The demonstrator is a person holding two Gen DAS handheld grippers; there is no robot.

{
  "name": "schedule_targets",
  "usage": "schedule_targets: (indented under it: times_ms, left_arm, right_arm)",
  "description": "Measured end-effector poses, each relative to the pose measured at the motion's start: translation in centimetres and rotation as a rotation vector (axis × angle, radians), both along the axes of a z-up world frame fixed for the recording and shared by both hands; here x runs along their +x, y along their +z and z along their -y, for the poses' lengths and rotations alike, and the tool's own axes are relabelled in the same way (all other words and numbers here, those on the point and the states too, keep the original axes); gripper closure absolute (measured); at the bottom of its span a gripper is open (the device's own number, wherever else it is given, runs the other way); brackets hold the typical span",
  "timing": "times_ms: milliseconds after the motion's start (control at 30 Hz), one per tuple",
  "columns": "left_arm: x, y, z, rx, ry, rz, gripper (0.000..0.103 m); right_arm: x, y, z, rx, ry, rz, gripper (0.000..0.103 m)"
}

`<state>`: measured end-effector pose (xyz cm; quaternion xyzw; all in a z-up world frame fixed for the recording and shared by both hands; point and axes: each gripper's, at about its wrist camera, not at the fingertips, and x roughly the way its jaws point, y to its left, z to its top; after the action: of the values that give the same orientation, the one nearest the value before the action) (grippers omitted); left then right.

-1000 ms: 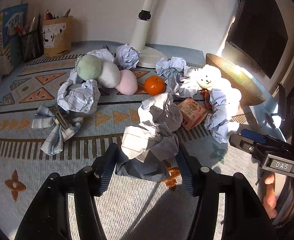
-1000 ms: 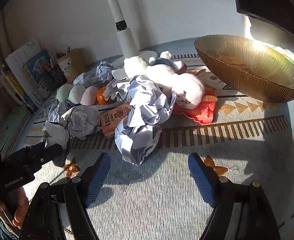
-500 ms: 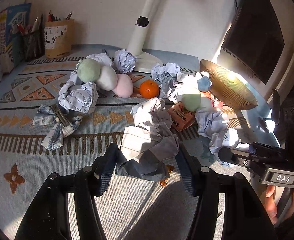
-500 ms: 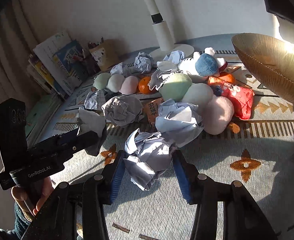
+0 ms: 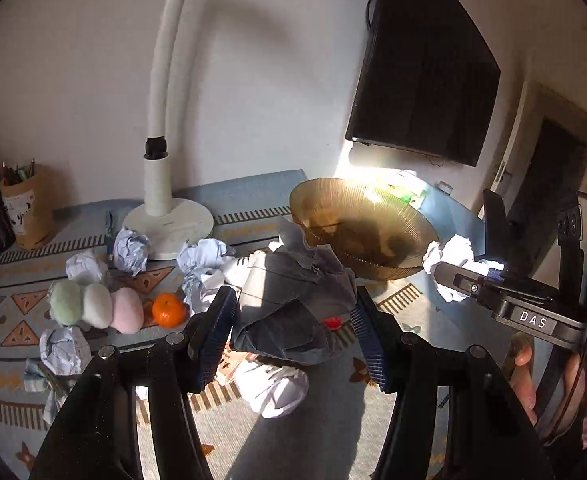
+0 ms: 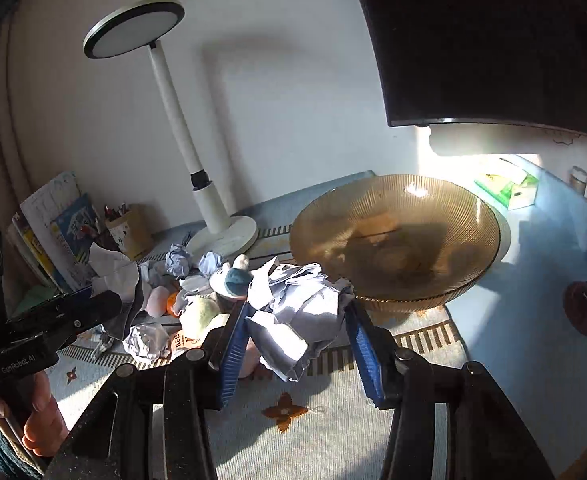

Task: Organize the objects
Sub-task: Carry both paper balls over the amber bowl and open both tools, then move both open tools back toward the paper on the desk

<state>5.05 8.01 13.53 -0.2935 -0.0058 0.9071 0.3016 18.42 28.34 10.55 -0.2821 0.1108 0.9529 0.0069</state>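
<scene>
My left gripper (image 5: 293,328) is shut on a crumpled paper ball (image 5: 289,304) and holds it above the rug, just short of the amber glass bowl (image 5: 377,220). My right gripper (image 6: 297,336) is shut on another crumpled paper ball (image 6: 297,308), lifted near the front rim of the bowl (image 6: 397,240). The right gripper with its paper also shows in the left wrist view (image 5: 453,264), right of the bowl. The left gripper with its paper shows in the right wrist view (image 6: 113,284). More paper balls (image 5: 133,248) lie on the rug.
A white desk lamp (image 5: 165,216) stands at the back. Three pastel plush balls (image 5: 97,310), an orange (image 5: 168,311), a plush toy (image 6: 229,280) and a bow clip (image 5: 41,376) lie on the rug. A pen cup (image 5: 25,212) and books (image 6: 53,232) stand at the left.
Both grippers have lifted their paper balls off the rug and moved toward the bowl. The right gripper closed on its paper ball over the last second.
</scene>
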Motion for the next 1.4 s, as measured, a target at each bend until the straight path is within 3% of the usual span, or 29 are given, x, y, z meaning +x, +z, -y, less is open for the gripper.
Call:
schedule_targets:
  times_ms: [133, 367, 467, 533, 567, 800, 867, 967, 1233, 1400]
  left_arm:
    - [-3.5, 1.3, -6.6, 0.01, -0.051, -0.009, 0.047]
    - [-7.3, -0.3, -13.9, -0.017, -0.092, 0.021, 0.046]
    - [-8.0, -1.1, -15.2, -0.023, -0.065, 0.029, 0.034]
    - [-8.4, -1.3, -15.0, 0.001, -0.076, 0.054, 0.009]
    - [-8.5, -1.3, -14.8, 0.015, -0.071, 0.061, 0.008]
    - [-7.0, 0.1, -9.7, 0.061, -0.01, 0.056, 0.007]
    - [-5.6, 0.8, -7.1, 0.062, 0.036, 0.029, 0.007]
    - [-3.1, 0.9, -2.7, 0.05, 0.129, -0.011, 0.007]
    - [1.8, -3.3, 8.7, -0.026, 0.439, -0.066, 0.003]
    - [1.8, -6.6, 11.6, -0.037, 0.476, -0.029, 0.003]
  right_arm:
    - [-2.1, 0.3, -4.4, 0.03, -0.168, -0.01, 0.055]
    - [-4.8, -1.3, -8.8, -0.013, -0.225, 0.032, 0.054]
    - [-5.4, -1.8, -9.7, -0.025, -0.239, 0.049, 0.049]
    - [-5.5, -2.1, -10.0, -0.033, -0.244, 0.054, 0.045]
    - [-5.4, -2.1, -10.1, -0.034, -0.247, 0.052, 0.044]
    - [-3.4, -0.9, -9.0, -0.053, -0.22, 0.011, 0.043]
    - [-2.8, -0.4, -7.6, -0.06, -0.195, -0.002, 0.035]
    - [-1.9, 0.1, -4.6, -0.056, -0.131, -0.023, 0.035]
    - [-2.4, -2.7, 4.2, -0.06, 0.021, -0.012, 0.033]
    - [-3.9, -6.1, 7.7, -0.046, 0.07, 0.027, 0.032]
